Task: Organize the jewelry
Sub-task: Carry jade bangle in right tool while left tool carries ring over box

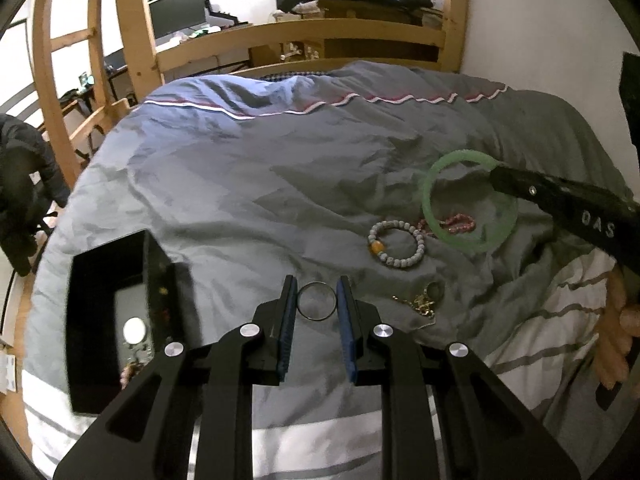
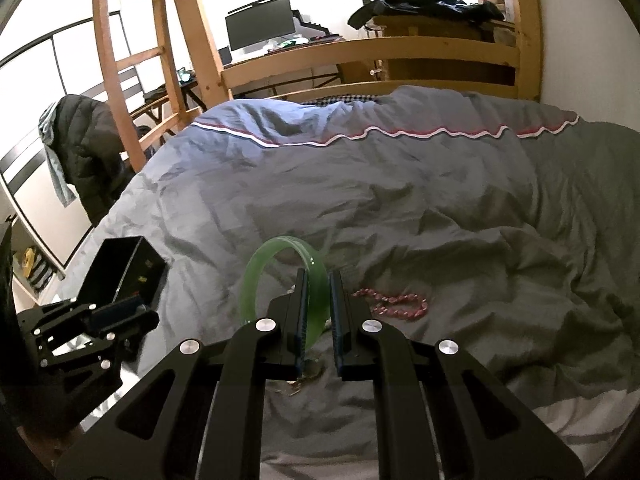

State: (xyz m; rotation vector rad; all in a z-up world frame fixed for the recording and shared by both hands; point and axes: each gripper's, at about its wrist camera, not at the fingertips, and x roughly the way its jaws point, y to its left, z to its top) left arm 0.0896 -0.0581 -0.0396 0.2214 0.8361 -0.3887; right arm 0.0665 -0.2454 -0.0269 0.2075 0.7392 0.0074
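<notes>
My left gripper (image 1: 317, 286) is shut on a thin metal ring (image 1: 317, 301), held between its blue pads above the grey duvet (image 1: 248, 184). My right gripper (image 2: 319, 276) is shut on a green bangle (image 2: 256, 276), which stands up from the jaws; in the left wrist view the green bangle (image 1: 432, 184) hangs at the tip of the right gripper (image 1: 498, 178). On the duvet lie a grey bead bracelet (image 1: 396, 244), a pink bead string (image 2: 394, 303) and a gold chain (image 1: 420, 302). A black jewelry box (image 1: 108, 320) lies open at the left.
A wooden bed frame (image 1: 304, 36) and ladder (image 2: 128, 60) stand behind the bed, with a white wall on the right. A dark jacket (image 2: 92, 148) hangs at the left. A desk with a monitor (image 2: 258, 24) is in the background.
</notes>
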